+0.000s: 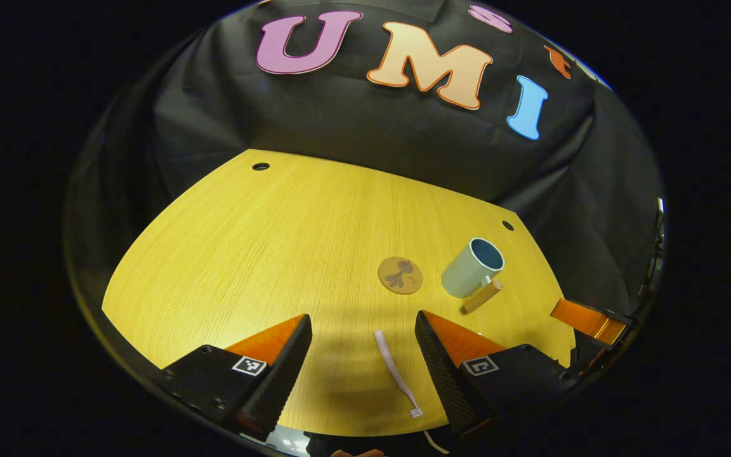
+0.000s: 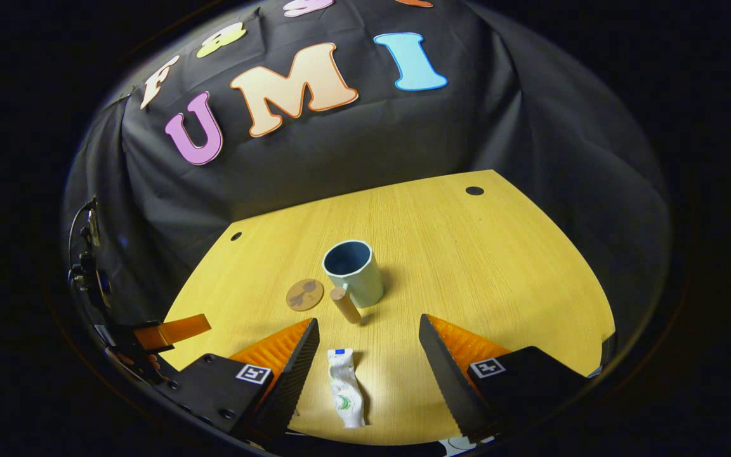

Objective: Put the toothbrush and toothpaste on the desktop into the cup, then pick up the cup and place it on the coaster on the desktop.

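Note:
A white toothbrush (image 1: 396, 373) lies flat on the yellow wooden desktop (image 1: 264, 254), between the spread fingers of my left gripper (image 1: 362, 327), which is open and holds nothing. A pale blue-green cup (image 1: 472, 268) with a wooden handle (image 1: 483, 296) stands upright farther on, beside a round brown coaster (image 1: 400, 275). In the right gripper view a white toothpaste tube (image 2: 346, 388) lies between the fingers of my open right gripper (image 2: 368, 330). Beyond it stand the cup (image 2: 354, 271) and the coaster (image 2: 304, 294). The left gripper (image 2: 172, 331) shows at the left edge.
Small round holes (image 1: 261, 167) (image 1: 507, 225) mark the desktop's far corners. Black cloth closes the back and sides. The other gripper's finger (image 1: 584, 319) shows at the right edge of the left gripper view. Bare wood spreads left of the coaster.

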Demonstrator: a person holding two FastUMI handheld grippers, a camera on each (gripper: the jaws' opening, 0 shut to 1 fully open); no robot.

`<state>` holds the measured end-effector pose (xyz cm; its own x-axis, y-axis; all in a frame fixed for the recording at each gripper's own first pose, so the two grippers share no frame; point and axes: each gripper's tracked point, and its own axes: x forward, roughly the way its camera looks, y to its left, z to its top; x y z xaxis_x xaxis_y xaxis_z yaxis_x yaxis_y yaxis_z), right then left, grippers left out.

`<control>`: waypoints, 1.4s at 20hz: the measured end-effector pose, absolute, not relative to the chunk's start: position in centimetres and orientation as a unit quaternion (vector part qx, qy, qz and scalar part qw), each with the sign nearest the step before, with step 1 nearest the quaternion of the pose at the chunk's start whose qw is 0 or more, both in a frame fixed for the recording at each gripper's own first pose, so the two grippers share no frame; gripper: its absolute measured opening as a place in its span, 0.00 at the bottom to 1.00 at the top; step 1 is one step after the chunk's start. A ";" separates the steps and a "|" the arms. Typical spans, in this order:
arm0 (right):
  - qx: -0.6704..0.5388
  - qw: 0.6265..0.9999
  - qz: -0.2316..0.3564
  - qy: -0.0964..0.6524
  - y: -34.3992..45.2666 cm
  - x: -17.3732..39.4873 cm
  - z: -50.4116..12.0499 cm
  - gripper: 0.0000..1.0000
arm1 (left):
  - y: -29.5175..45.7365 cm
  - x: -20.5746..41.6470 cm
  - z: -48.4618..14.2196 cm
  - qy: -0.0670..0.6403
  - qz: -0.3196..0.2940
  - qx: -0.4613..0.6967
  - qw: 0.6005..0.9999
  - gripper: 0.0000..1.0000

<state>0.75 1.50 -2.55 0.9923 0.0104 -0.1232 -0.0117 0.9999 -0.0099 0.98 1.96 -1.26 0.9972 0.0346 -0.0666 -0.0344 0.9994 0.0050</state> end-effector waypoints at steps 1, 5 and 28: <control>-0.009 0.997 0.007 0.072 1.7 0.8 -3.1 0.97 | 2.2 1.1 -1.4 0.034 0.020 0.004 0.999 0.95; -0.023 0.994 0.013 0.108 3.1 1.3 -5.3 0.97 | 3.3 1.0 -1.9 0.043 0.023 0.005 0.999 0.95; -0.083 0.919 -0.050 0.382 4.2 6.9 -16.8 0.77 | 9.4 2.6 -3.6 0.096 0.054 0.019 0.994 0.95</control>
